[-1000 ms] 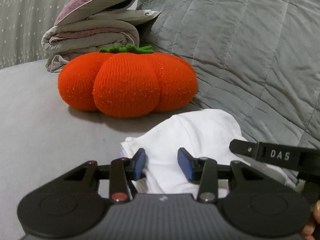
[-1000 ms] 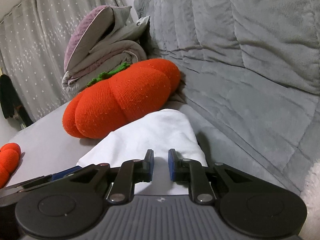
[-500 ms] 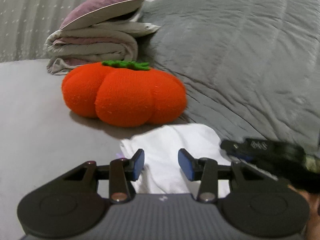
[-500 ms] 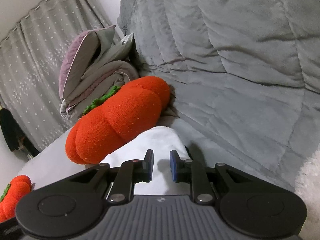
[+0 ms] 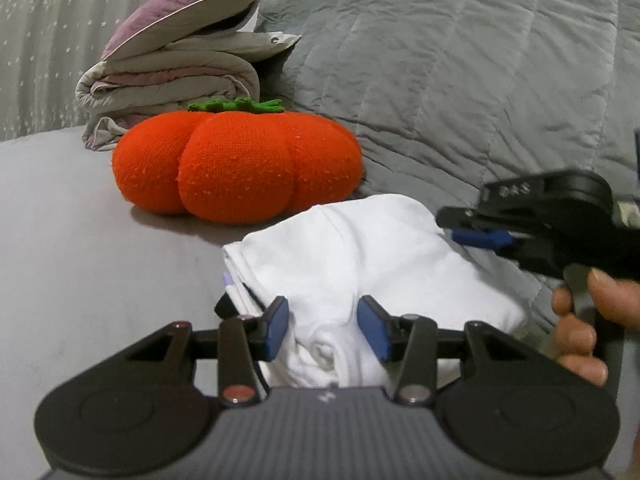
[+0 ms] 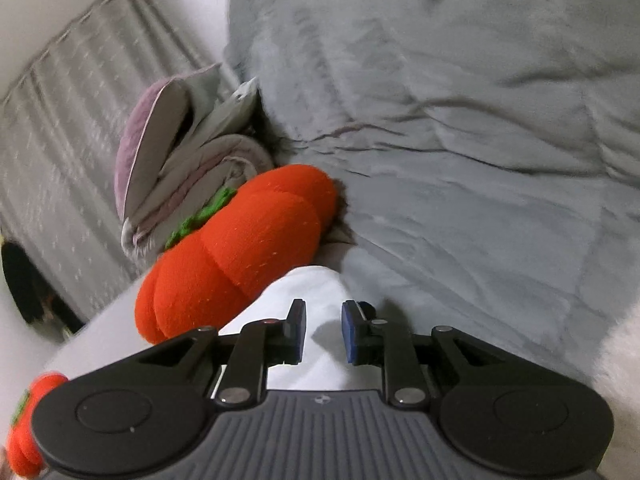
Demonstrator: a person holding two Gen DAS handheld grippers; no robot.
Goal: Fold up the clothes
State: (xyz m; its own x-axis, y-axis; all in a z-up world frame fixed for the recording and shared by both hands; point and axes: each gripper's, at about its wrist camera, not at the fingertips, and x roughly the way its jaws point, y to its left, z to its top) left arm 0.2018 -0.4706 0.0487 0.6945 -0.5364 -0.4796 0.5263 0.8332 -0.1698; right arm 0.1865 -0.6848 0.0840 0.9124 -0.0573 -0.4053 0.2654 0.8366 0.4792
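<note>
A white folded garment (image 5: 360, 264) lies on the grey bed sheet (image 5: 80, 260), in front of an orange pumpkin cushion (image 5: 240, 164). My left gripper (image 5: 324, 328) hovers over the garment's near edge. It is open, with a bump of white cloth showing between its blue pads but not pinched. My right gripper (image 5: 464, 228), held by a hand (image 5: 580, 320), sits at the garment's right edge. In the right wrist view the right gripper (image 6: 323, 328) is over the white garment (image 6: 304, 292), its jaws opening slightly, with nothing gripped between them.
A stack of folded grey and mauve bedding (image 5: 172, 72) sits behind the cushion. A bulky grey quilt (image 5: 460, 60) rises to the right. The right wrist view shows the pumpkin cushion (image 6: 248, 248), a second orange cushion (image 6: 28, 432) at lower left and a dotted curtain (image 6: 60, 140).
The right gripper's jaws have spread a little and its view has tilted as the wrist rolled. In the left wrist view more of the garment shows, and the right gripper sits higher beside it.
</note>
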